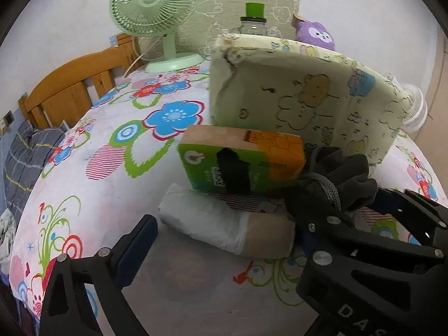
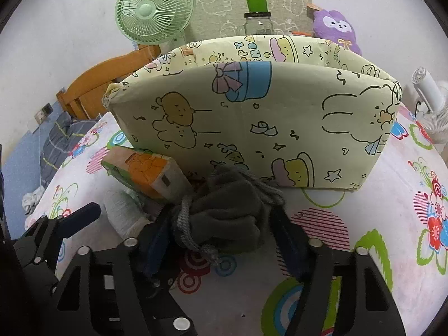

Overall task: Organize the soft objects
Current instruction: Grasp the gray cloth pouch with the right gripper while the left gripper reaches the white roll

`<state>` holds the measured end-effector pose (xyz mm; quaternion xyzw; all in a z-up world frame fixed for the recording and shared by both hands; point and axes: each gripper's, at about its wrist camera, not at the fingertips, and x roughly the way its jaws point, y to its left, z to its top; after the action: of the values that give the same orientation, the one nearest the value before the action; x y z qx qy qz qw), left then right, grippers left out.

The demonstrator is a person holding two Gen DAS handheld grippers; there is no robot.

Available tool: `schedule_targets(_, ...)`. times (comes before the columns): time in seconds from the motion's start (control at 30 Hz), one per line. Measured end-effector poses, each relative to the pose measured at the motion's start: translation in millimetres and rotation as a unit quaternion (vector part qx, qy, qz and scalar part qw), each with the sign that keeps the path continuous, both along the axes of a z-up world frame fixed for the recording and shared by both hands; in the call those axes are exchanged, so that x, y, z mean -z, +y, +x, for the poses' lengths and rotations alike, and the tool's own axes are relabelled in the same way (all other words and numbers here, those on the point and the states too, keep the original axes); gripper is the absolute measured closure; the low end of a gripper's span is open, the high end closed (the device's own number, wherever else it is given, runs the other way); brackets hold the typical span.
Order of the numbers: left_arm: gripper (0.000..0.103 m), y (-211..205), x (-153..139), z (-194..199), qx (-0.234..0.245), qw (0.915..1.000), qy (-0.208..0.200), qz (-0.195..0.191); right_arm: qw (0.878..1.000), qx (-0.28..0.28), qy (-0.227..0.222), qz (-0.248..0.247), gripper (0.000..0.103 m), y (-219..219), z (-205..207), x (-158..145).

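A grey drawstring pouch (image 2: 224,224) of soft fleece is clamped between the fingers of the right gripper (image 2: 221,240), its braided cord (image 2: 184,232) looped over the left finger. The pouch is held just above the flower-printed bedsheet (image 2: 392,196), near the front wall of the cartoon-printed storage box (image 2: 252,128), and it is not yet over the box's open top. The step in hand is judged to be the carrying of the pouch to the box.

The left gripper (image 1: 224,240) is held with its fingers wide apart and nothing between them. In front of it a roll of white plastic bags (image 1: 224,224) is laid across the sheet, and a green and orange tissue pack (image 1: 240,159) is propped against the box just behind the roll. Both are taken to be soft things still to be sorted.

For the next move, the pouch would need to be lifted clear of the box's front rim, brought over the opening and let go there; the dangling cord may catch on the rim if the lift is too low. A green desk fan (image 2: 154,11), a glass jar with a green lid (image 2: 256,19) and a purple plush toy (image 2: 336,28) are seen behind the box.
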<state>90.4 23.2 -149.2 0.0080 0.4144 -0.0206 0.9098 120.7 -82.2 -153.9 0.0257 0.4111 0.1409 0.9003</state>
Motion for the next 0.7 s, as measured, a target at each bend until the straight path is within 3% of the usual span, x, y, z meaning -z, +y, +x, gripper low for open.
schedule_targets(0.4,0.025,-8,-2,-10,0.016,0.9998,-0.01,-0.009,1.0,0.008,-0.012,-0.008,0.049,-6,-8,-4)
schedule_targets(0.7,0.027,-10,-6,-18,0.017,0.9997,-0.013,-0.014,1.0,0.013,-0.015,-0.008,0.05,-12,-17,-7)
